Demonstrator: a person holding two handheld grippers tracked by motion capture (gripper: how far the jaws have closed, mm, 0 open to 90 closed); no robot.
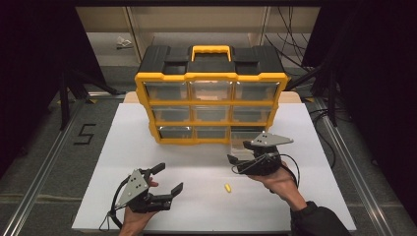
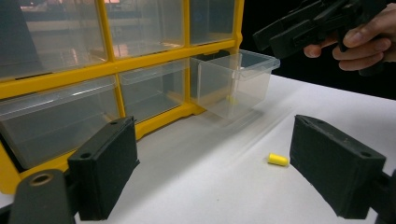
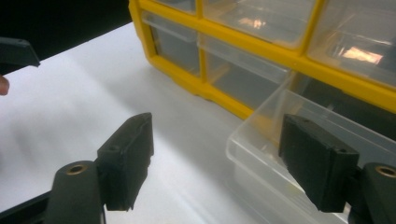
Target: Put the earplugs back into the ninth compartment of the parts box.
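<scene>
A yellow and black drawer cabinet (image 1: 211,88) stands at the back of the white table (image 1: 147,147). Its bottom right clear drawer (image 1: 240,139) is pulled out. My right gripper (image 1: 239,153) hovers open just in front of that drawer; in the right gripper view the right gripper (image 3: 217,163) has one jaw over the drawer (image 3: 254,133) rim. A small yellow piece (image 1: 227,188) lies on the table between my hands. My left gripper (image 1: 169,178) is open near the front left, with the yellow piece (image 2: 278,159) ahead of its jaws. Another small yellow bit (image 2: 231,99) shows through the drawer (image 2: 233,81) wall.
The cabinet (image 2: 112,65) holds several shut clear drawers. A black and yellow handle (image 1: 211,50) tops it. Metal rails (image 1: 44,162) run along the floor on both sides of the table. The right gripper (image 2: 299,28) and a hand appear at the top right of the left gripper view.
</scene>
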